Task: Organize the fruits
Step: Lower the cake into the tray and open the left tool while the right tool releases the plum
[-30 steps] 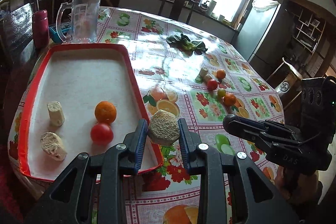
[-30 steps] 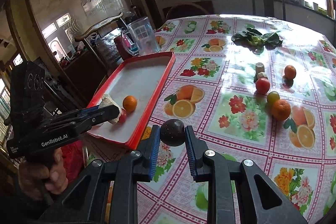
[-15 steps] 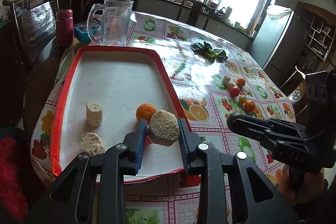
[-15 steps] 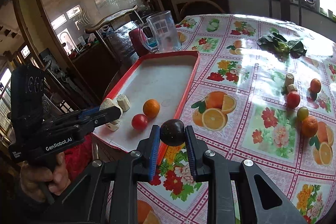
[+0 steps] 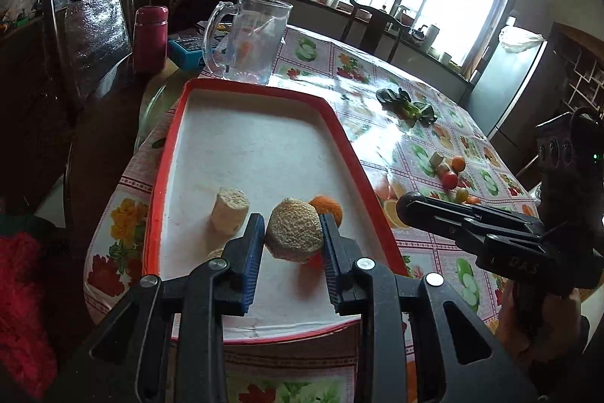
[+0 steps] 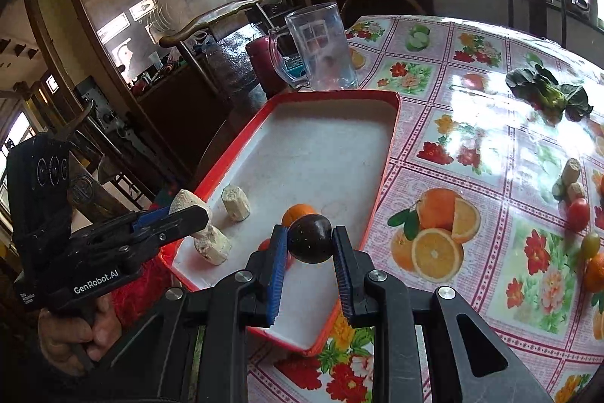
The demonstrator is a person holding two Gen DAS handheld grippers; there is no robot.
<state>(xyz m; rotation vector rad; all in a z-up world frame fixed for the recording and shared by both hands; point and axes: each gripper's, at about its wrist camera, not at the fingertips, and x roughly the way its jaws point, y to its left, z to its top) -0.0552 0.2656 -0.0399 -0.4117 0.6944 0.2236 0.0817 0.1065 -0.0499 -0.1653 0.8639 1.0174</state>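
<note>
My left gripper is shut on a rough beige chunk and holds it above the near end of the red-rimmed tray. My right gripper is shut on a dark plum above the tray's near right corner. In the tray lie an orange, a partly hidden tomato and beige cylinders. More fruit lies on the tablecloth at the right: a tomato, a green fruit, an orange.
A glass jug stands just beyond the tray's far end, with a red flask and a blue box beside it. Leafy greens lie mid-table. A chair stands at the left.
Both grippers have moved left over the tray's near end, each still holding its item. The tomato in the tray is now mostly hidden behind the grippers.
</note>
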